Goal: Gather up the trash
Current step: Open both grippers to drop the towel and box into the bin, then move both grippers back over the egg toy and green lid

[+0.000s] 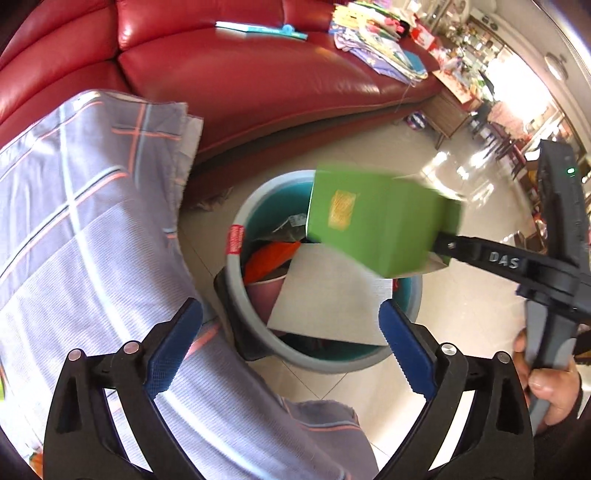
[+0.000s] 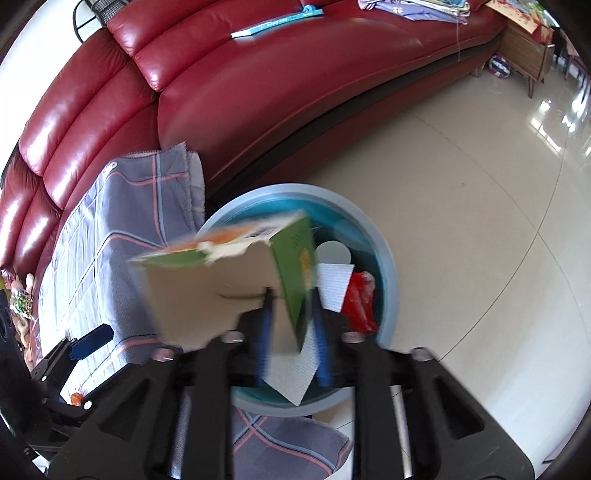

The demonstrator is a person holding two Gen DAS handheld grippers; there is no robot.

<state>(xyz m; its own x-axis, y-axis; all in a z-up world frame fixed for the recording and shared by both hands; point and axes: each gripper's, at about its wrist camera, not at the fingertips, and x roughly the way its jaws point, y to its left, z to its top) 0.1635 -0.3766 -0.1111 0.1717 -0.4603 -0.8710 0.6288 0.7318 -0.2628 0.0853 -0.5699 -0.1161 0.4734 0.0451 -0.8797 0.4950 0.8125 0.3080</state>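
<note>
Right tool point(image 2: 290, 314): pressed together on a wall of the opened green cardboard box point(image 1: 373, 218).
Box: held above the round grey-rimmed teal bin point(image 1: 236, 266), over white paper point(image 1: 325, 295) inside.
Left tool point(image 1: 291, 347): spread, nothing gripped.

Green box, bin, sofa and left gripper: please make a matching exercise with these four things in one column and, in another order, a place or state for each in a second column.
Things:
1. green box
2. bin
3. sofa
4. left gripper

Places or states:
A. open, holding nothing
B. on the floor, with trash inside
C. clamped in the right gripper, over the bin
D. red leather, with a book lying on the seat

Pairs: 1-C, 2-B, 3-D, 4-A
</note>
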